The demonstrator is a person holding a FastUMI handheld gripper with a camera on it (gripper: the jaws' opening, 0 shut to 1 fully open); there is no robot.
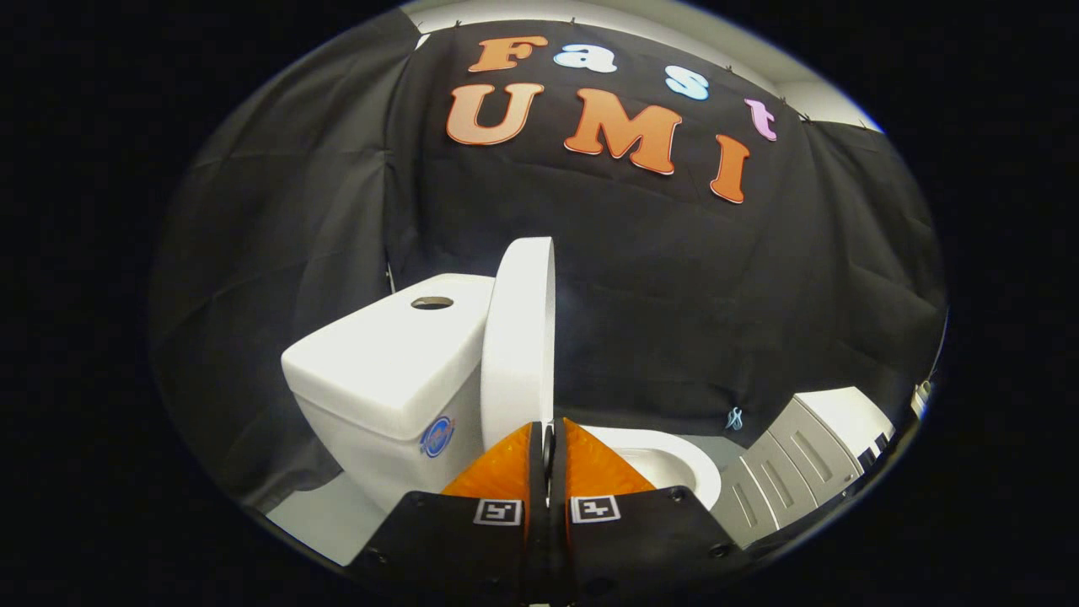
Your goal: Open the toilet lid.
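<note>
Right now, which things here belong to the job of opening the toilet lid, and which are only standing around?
Belong to the job:
- toilet lid, raised upright, its edge held between the fingers
- gripper, fingers nearly closed on the lid's edge
- toilet bowl, open beside the lid
- toilet tank, behind the lid

Just standing around:
- grey cabinet, beyond the bowl

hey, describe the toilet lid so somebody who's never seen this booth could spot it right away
Find the white toilet tank against the black cloth wall. Right beside it, above the open bowl, stands the toilet lid, raised near upright, just ahead of the hand-held gripper, whose fingers sit nearly closed at its lower edge. Unlike the boxy tank, it is a thin, rounded slab seen edge-on.
</note>
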